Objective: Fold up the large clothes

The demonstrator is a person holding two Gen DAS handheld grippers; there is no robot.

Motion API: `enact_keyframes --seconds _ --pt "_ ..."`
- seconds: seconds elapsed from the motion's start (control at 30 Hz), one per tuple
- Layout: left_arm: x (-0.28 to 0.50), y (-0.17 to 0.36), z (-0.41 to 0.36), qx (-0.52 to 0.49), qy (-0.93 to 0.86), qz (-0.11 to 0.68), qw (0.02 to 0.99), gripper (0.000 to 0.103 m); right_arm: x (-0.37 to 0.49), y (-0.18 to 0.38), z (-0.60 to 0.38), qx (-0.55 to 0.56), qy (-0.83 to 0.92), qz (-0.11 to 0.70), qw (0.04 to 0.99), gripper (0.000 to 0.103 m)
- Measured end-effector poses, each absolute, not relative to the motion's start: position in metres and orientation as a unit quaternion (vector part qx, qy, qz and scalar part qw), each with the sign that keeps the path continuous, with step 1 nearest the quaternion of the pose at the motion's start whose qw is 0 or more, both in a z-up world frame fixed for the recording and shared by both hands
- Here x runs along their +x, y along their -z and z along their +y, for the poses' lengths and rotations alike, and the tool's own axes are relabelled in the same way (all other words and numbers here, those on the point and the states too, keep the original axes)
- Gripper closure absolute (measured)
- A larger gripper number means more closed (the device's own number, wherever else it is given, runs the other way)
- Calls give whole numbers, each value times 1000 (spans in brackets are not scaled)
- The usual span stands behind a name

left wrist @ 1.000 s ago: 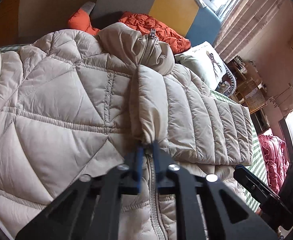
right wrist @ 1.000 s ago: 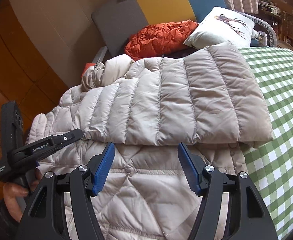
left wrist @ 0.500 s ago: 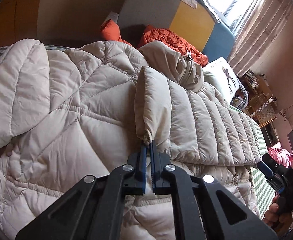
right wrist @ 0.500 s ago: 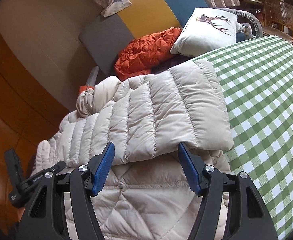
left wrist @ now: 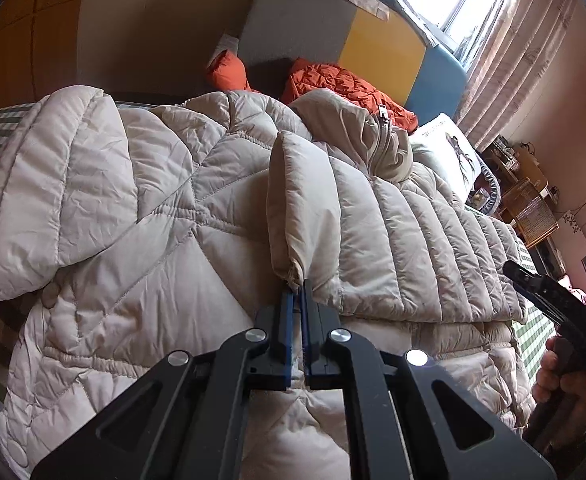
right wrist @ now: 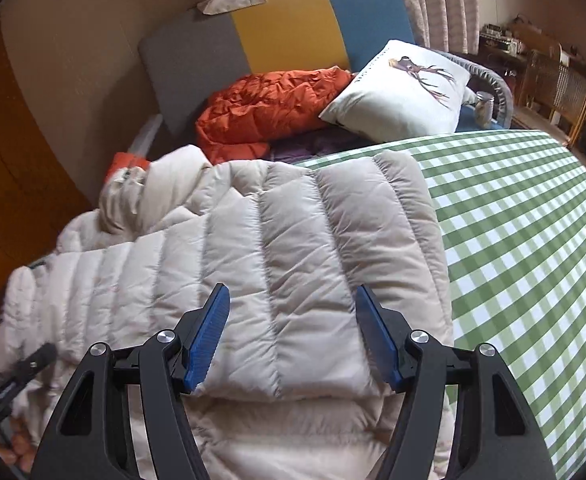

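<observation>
A beige quilted puffer jacket (left wrist: 165, 264) lies spread on a green checked cloth. One sleeve (left wrist: 373, 240) is folded across its chest, and my left gripper (left wrist: 297, 290) is shut on that sleeve's cuff. The other sleeve (left wrist: 53, 184) lies out to the left. In the right wrist view my right gripper (right wrist: 291, 300) hangs open just above the folded sleeve (right wrist: 301, 248) near its shoulder end, nothing pinched between its blue pads (right wrist: 207, 340). The right gripper (left wrist: 553, 304) and the hand holding it show at the left wrist view's right edge.
The green checked cloth (right wrist: 533, 248) stretches bare to the right of the jacket. Behind it lie an orange jacket (right wrist: 269, 104), a white pillow with a deer print (right wrist: 405, 92) and grey, yellow and blue cushions (right wrist: 289, 36). A wicker chair (right wrist: 553, 80) stands far right.
The left gripper, still holding the cuff, shifted sideways, and the jacket's other sleeve came into view. The right gripper moved forward from the sleeve's near edge to over the sleeve, still open.
</observation>
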State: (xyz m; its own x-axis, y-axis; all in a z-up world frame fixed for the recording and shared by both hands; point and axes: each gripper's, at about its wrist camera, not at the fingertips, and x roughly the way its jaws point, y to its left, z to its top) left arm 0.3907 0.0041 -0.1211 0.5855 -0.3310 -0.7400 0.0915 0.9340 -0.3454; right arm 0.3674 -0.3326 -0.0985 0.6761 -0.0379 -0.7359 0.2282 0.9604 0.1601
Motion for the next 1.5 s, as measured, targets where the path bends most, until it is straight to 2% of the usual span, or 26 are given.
enact_keyframes --seconds 0.4,0.5,0.6,0.67,0.83,1.17,1.5 --pt "377 132 6 -125 102 442 883 99 385 141 -305 31 111 415 903 36" --pt "377 131 4 -122 95 440 885 95 386 143 -303 27 112 413 903 36" --pt "375 126 2 -114 88 436 888 84 386 144 -302 23 114 412 904 36" --pt "373 122 3 -115 85 433 890 71 386 144 -301 21 115 411 904 36" --pt "363 103 19 -126 70 416 898 53 388 143 -298 20 117 411 904 36" --pt "336 91 109 -174 15 407 897 40 387 141 -293 11 124 410 904 36" --pt "306 110 228 -235 -93 412 875 34 384 139 -290 -3 131 409 903 36"
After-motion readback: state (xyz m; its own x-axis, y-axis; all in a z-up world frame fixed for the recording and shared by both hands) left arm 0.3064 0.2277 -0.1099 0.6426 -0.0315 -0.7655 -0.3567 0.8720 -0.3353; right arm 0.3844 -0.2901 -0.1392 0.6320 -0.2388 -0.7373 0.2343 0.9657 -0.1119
